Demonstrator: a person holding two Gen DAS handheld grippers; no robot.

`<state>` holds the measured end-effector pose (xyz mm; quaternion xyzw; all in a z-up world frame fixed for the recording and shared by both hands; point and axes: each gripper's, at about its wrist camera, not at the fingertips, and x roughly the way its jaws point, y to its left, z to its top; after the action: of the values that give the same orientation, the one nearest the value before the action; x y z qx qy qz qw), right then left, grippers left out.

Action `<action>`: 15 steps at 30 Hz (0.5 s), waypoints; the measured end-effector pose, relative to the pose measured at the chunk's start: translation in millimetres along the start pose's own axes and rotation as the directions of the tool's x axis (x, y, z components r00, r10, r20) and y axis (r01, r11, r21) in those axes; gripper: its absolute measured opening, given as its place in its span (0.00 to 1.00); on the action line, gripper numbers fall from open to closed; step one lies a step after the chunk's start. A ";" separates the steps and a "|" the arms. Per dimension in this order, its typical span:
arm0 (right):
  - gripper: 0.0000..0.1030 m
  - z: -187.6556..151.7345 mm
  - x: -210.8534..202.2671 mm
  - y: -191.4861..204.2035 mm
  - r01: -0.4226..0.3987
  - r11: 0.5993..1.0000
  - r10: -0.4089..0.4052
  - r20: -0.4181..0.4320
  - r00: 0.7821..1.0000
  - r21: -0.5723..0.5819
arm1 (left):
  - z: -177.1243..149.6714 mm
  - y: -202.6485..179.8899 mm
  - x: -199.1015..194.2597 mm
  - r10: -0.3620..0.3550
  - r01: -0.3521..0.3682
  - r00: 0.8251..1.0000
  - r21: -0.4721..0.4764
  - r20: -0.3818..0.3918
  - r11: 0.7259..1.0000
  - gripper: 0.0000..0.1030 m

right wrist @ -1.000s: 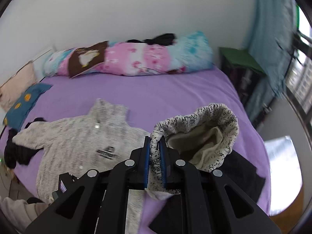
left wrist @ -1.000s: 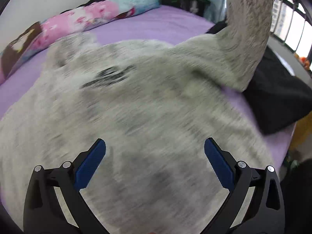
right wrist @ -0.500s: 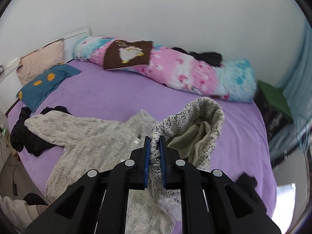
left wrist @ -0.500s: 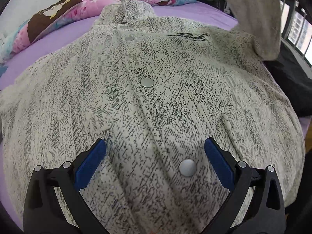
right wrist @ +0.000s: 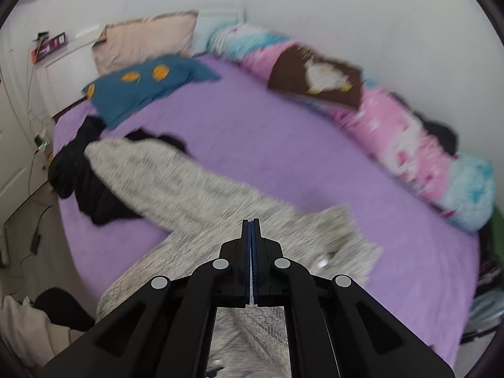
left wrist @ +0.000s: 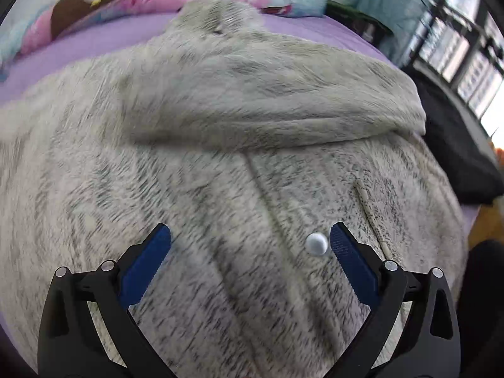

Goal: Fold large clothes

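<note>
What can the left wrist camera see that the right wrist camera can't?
Only the left wrist view shows the window, the silver snap button and the open left gripper above the jacket's front. Only the right wrist view shows the blue pillow, the spread-out sleeve and the shut right gripper. Both show the grey jacket, the purple bed sheet and the pink bolster.

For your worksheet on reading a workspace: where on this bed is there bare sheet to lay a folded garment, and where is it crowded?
Bare purple sheet runs between the grey jacket and the long pink bolster. Crowded spots: black clothes by the outstretched sleeve, the teal pillow at that corner, and another black garment beside the jacket's window side.
</note>
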<state>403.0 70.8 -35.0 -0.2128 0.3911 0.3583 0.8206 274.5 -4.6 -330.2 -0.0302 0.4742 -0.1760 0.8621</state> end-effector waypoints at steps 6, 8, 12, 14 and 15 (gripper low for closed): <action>0.23 -61.7 68.8 -24.8 0.037 0.998 -0.028 -0.161 0.987 0.048 | -7.8 16.6 -11.7 -0.034 0.034 0.999 -0.030 0.007 0.999 0.94; 0.44 -77.7 84.1 -32.1 0.047 0.997 -0.035 -0.196 0.980 0.060 | -10.6 17.3 -14.3 -0.030 0.030 0.999 -0.024 0.012 0.999 0.94; 0.69 -94.9 118.3 -34.3 0.004 0.995 0.024 -0.285 0.958 0.095 | -6.8 12.3 -8.7 -0.011 0.011 1.000 -0.019 0.011 1.000 0.94; 0.71 -98.9 136.0 -20.8 -0.010 0.999 0.024 -0.309 0.951 0.048 | -4.7 12.2 -6.4 -0.014 0.014 1.000 -0.022 0.014 1.000 0.94; 0.71 -102.4 146.7 -12.9 -0.012 1.000 0.015 -0.329 0.944 0.012 | -3.4 12.1 -5.7 -0.016 0.016 1.000 -0.023 0.014 1.000 0.94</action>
<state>426.8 59.7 -212.5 -0.2627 0.5257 0.3214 0.7425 272.2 9.0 -330.0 -0.0451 0.4700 -0.1771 0.8635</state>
